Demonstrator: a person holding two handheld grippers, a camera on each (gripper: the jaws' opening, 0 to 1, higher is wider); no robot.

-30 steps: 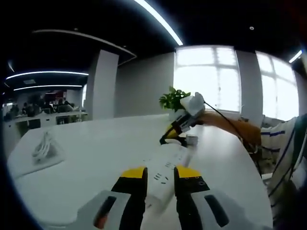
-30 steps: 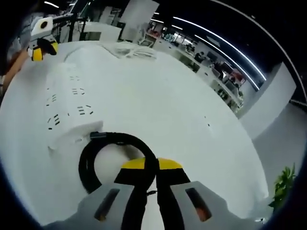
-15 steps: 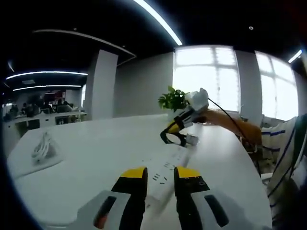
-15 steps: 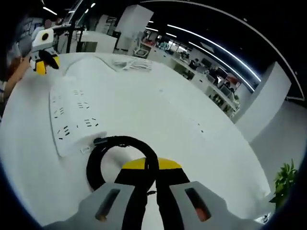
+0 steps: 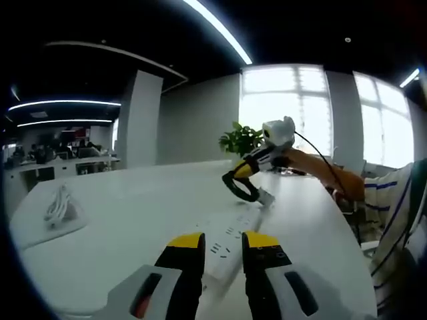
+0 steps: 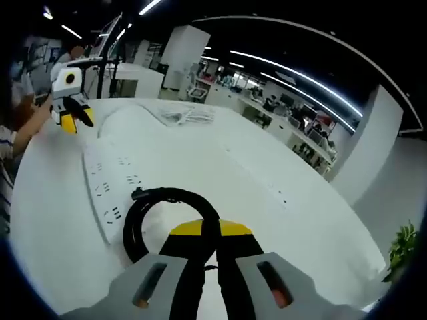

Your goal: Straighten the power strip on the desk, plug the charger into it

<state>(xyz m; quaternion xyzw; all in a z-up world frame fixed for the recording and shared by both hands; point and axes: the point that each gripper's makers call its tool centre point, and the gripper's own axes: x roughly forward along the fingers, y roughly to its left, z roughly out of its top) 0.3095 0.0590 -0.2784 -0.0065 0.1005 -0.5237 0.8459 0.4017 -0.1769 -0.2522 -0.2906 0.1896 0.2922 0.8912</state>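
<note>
A white power strip [image 5: 230, 239] lies on the white desk [image 5: 133, 213], running away from my left gripper [image 5: 223, 241], whose yellow-tipped jaws stand open just above its near end. Its black cord [image 5: 241, 190] hangs in a loop from my right gripper [image 5: 237, 175], which is raised over the strip's far end. In the right gripper view the jaws [image 6: 210, 232] are shut on that black cord [image 6: 157, 207], the power strip [image 6: 107, 187] stretches away to the left, and the left gripper [image 6: 75, 120] hovers at its far end. A white charger with coiled cable [image 5: 60, 203] lies far left.
The charger bundle [image 6: 183, 117] sits on a flat white sheet beyond the strip. A potted plant [image 5: 240, 139] stands at the desk's far edge by the windows. A person's arm [image 5: 313, 170] and striped clothing [image 5: 393, 213] are on the right. More desks fill the background.
My right gripper has risen with the black cord, lifting the loop off the desk. The strip has swung and lies straighter in the right gripper view. The left gripper has stayed put.
</note>
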